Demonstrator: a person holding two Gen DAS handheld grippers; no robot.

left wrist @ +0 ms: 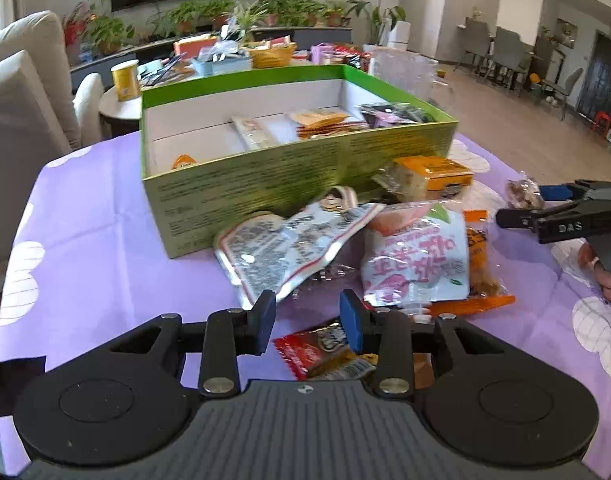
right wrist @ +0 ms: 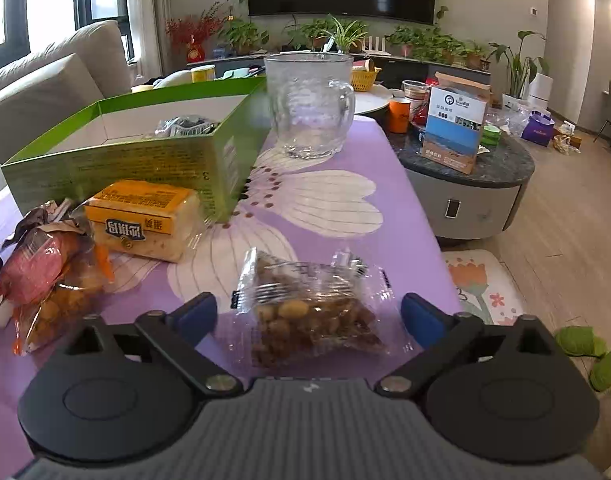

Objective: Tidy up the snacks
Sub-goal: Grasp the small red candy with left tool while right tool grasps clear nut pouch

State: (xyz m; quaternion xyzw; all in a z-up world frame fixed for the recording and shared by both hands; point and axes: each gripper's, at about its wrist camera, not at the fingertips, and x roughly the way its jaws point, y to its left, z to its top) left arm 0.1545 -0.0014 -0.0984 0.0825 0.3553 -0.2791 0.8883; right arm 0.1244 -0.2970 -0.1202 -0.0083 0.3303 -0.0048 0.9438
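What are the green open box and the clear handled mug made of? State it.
Green open box: seemingly cardboard, glossy printed outside, plain white inside; thin folded walls show it. Clear handled mug: probably glass, with a dimpled texture and thick see-through walls; clear plastic can't be ruled out.

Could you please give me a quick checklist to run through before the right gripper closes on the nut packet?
1. Right gripper open: ok.
2. Nut packet lies between its fingers: ok, though pads are not touching it.
3. Packet clear of other snacks: ok; the yellow pack lies apart.
4. Green box has room: ok, bare floor shows inside.
5. Glass mug off the path to the box: cannot tell.
6. Left gripper empty: ok, open over the red packet.
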